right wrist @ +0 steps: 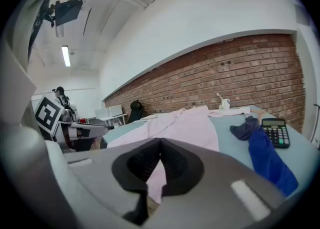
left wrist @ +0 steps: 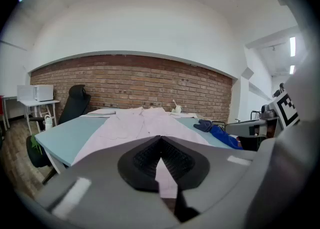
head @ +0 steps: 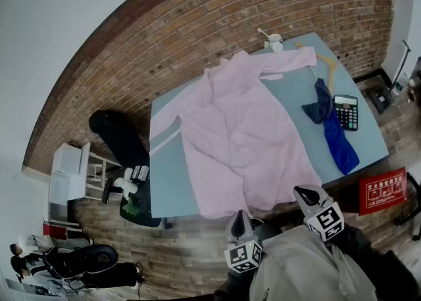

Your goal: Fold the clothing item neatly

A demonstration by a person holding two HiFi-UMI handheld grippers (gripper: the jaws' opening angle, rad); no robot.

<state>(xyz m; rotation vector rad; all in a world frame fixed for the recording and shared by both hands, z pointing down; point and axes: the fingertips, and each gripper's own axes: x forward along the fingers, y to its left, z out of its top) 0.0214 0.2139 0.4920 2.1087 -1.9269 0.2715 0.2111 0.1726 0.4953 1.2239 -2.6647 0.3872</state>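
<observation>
While holding grey left gripper (head: 241,225) and right gripper (head: 306,195) closed, empty: facing pale pink fabric shirt (head: 237,135).
Judging it soft, light, limp; advising grip at near hem corners.

the red sign (head: 383,190) beside the table carries white print too small to read.

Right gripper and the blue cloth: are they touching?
Apart. Head view shows the right gripper at the table's near edge, well short of the blue cloth lying farther right.

grey left gripper (head: 240,218), grey right gripper (head: 304,193), black pads (left wrist: 144,160), marker cubes (head: 244,256), perhaps pale top (head: 297,268)
</observation>
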